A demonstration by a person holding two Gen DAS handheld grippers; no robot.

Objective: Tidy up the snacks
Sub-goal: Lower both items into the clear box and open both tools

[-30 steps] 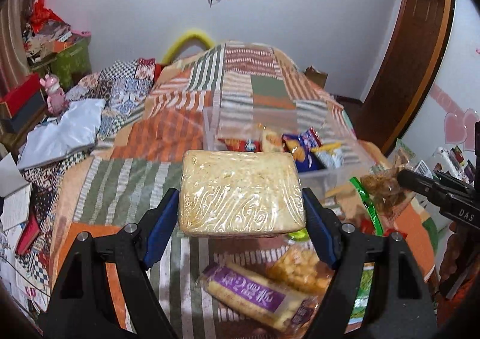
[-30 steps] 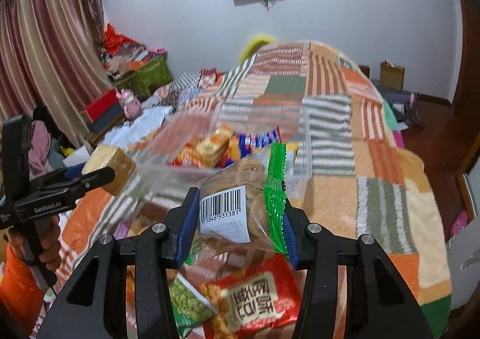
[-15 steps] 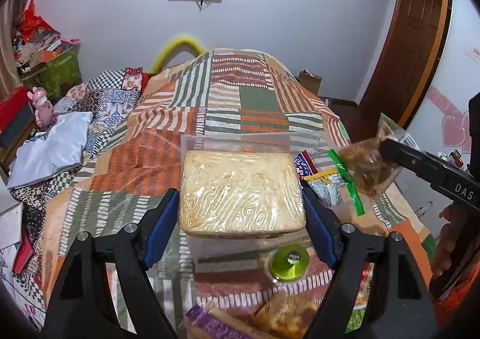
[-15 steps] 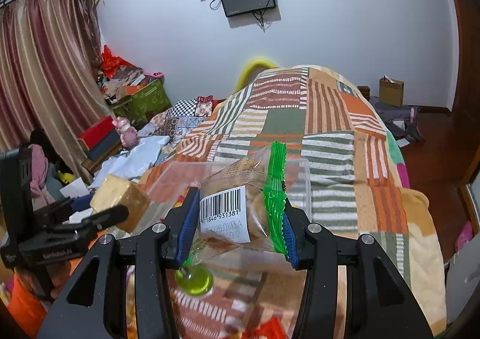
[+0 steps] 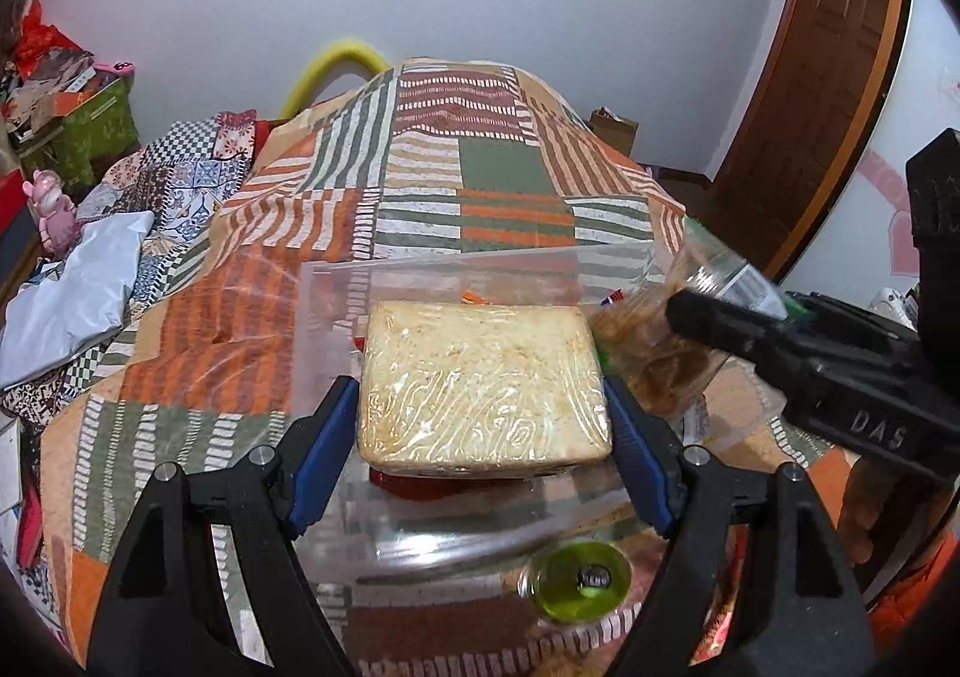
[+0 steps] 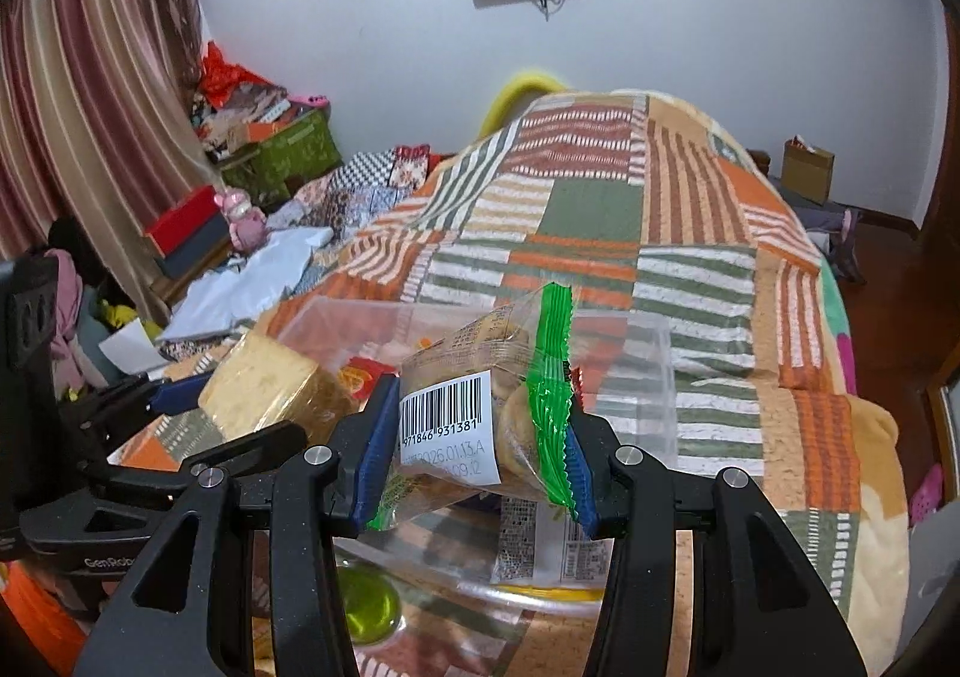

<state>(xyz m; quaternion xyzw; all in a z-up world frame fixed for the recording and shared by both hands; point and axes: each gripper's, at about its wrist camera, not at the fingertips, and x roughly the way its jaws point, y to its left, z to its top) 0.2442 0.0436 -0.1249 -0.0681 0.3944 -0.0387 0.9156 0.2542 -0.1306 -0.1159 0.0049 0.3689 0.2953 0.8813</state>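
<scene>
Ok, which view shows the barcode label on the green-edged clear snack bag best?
The right wrist view: the white barcode label faces the camera, digits legible, on the green-edged clear snack bag clamped in the right hand-held gripper. The left wrist view shows only the bag's side; the label isn't readable.

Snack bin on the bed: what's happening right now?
A person with two handheld grippers is loading snacks. The left gripper grips a wrapped pale cake block; the right gripper grips a clear cookie bag with a green seal. Both are held at the clear plastic bin on the patchwork blanket, neither released.
</scene>
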